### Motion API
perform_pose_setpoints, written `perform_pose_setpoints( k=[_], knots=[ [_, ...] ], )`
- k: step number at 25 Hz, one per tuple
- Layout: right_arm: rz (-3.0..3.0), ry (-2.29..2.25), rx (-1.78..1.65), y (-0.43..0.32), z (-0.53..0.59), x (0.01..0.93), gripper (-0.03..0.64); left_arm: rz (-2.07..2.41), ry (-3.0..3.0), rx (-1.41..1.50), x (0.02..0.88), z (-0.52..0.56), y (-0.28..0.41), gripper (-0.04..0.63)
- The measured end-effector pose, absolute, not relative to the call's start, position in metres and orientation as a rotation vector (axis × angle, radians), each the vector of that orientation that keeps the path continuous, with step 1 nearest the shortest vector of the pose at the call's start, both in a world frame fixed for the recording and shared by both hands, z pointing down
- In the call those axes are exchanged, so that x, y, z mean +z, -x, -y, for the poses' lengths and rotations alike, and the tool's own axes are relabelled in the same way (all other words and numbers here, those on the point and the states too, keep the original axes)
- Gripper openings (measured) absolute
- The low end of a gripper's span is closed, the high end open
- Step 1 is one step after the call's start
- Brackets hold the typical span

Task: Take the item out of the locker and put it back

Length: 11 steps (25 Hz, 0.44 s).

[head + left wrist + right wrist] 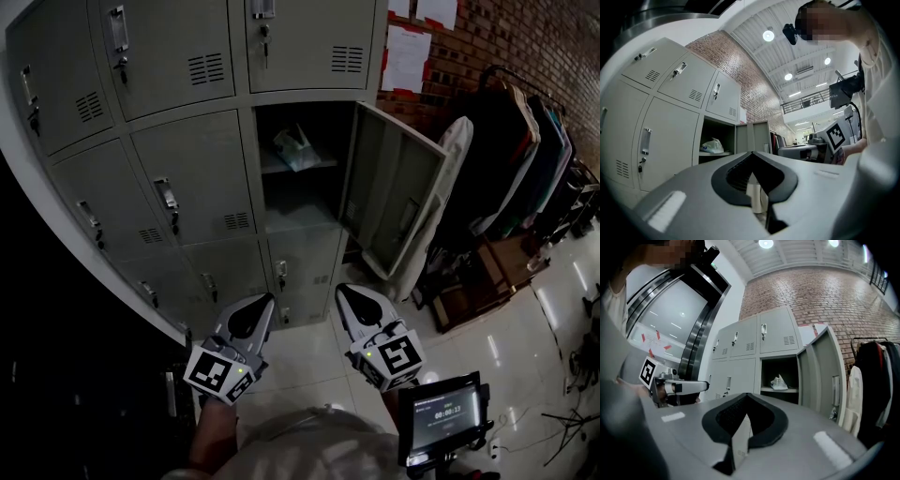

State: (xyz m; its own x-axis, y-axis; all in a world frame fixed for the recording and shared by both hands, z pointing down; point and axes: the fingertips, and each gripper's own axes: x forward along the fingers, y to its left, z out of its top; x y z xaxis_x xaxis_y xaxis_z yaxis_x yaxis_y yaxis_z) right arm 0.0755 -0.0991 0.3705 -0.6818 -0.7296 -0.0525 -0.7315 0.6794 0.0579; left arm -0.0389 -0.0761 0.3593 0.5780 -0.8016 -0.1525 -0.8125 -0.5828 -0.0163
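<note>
A crumpled pale plastic bag (295, 148) lies on the upper shelf of the open locker (281, 211), whose door (394, 202) is swung out to the right. Both grippers hover well short of the locker and point toward it. My left gripper (267, 298) is shut with nothing in it. My right gripper (342, 289) beside it is also shut and empty. In the left gripper view the bag (712, 146) shows beyond the closed jaw tips of the left gripper (753, 153). In the right gripper view the bag (778, 382) sits above and right of the right gripper (747, 394).
Closed grey lockers (187, 178) surround the open one. A white padded board (441, 206) leans right of the door. A rack of dark clothes (525, 159) and a brown box (487, 272) stand further right. A small screen device (445, 412) is near my right hand.
</note>
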Motion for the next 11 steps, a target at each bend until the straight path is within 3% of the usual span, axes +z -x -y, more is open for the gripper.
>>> perform_pose_setpoints(
  k=[11],
  knots=[
    [-2.894, 1.250, 0.086, -0.067, 0.099, 0.386, 0.000, -1.391, 2.735, 0.176, 0.369, 0.076, 0.045, 0.005]
  ],
)
